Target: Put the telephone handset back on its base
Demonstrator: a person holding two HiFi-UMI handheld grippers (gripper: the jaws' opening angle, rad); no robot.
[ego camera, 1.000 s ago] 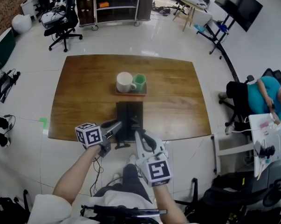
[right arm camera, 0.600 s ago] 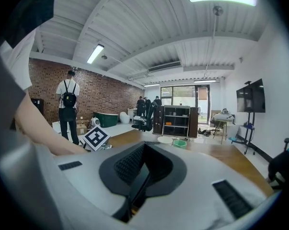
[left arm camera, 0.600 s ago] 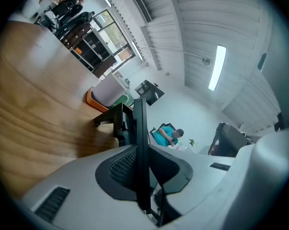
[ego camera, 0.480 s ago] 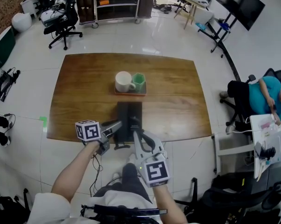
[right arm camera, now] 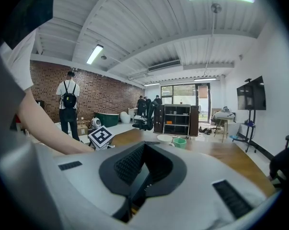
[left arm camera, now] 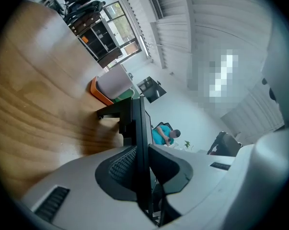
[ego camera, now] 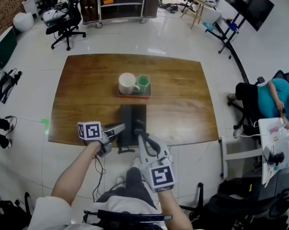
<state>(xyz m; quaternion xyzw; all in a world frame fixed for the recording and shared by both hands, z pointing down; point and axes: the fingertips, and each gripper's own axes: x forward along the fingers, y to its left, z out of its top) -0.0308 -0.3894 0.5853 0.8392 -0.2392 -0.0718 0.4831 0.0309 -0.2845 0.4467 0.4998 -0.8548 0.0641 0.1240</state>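
A black telephone [ego camera: 134,121] lies at the near edge of the wooden table [ego camera: 86,99], its cord [ego camera: 126,150] hanging off the front. My left gripper [ego camera: 119,127] reaches its left side. In the left gripper view the jaws [left arm camera: 140,150] are closed on a thin black edge that runs on toward the telephone [left arm camera: 116,113]; which part of it this is, I cannot tell. My right gripper [ego camera: 143,140] hovers just off the table's front edge, below the telephone. Its jaws [right arm camera: 143,150] are shut with nothing between them.
An orange tray [ego camera: 134,96] at the table's middle carries a white mug [ego camera: 128,84] and a green cup [ego camera: 144,83]. A seated person [ego camera: 266,102] is off to the right. Office chairs and shelves stand beyond the far edge.
My left gripper's marker cube has edged slightly up toward the table. The right gripper and the telephone have not visibly moved.
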